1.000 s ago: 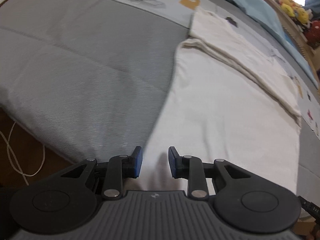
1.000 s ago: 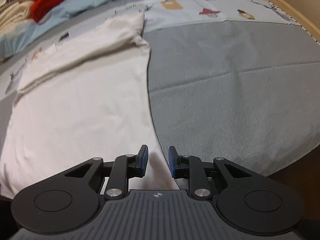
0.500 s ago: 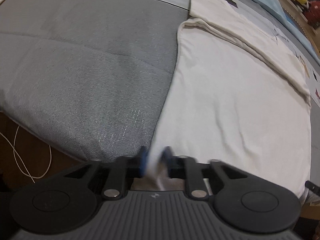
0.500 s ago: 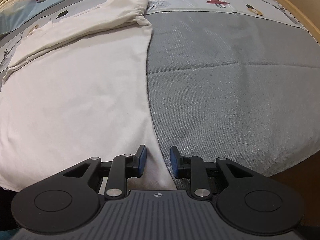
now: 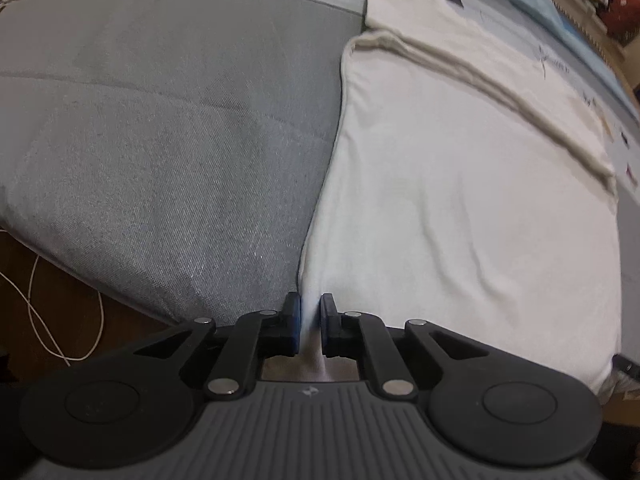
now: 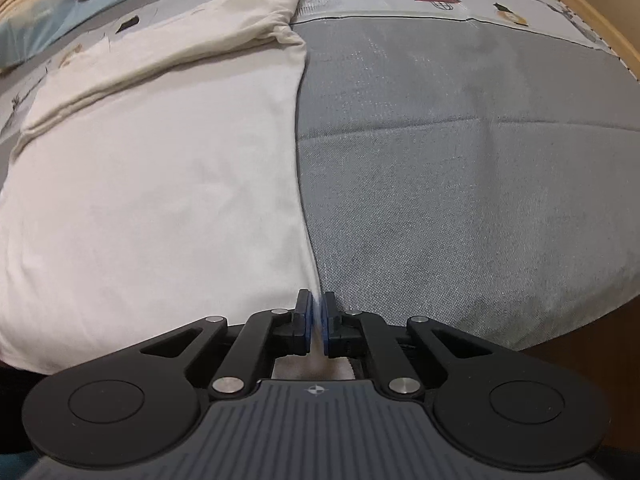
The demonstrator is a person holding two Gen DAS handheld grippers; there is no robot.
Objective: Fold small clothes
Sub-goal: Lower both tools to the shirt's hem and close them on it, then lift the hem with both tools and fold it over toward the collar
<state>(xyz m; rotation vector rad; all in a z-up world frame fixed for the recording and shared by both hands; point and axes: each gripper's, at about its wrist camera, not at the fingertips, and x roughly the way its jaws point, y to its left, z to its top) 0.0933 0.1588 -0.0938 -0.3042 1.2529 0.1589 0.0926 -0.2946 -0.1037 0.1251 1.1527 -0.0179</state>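
Both grippers clamped on the near edge of the white garment, which lies spread on the bed.

We see the left gripper point(image 5: 308, 326) with its jaws nearly shut, the blue pads point(image 5: 293, 322) pinching the near left corner of the white garment point(image 5: 460, 200). The right gripper point(image 6: 317, 326) has its jaws closing on the near right corner of the same garment point(image 6: 160, 200), with cloth between them. The garment lies flat on the grey bed cover point(image 5: 160, 140), its far part folded over into a thicker band. A white cable point(image 5: 60, 320) lies on the floor beside the bed.
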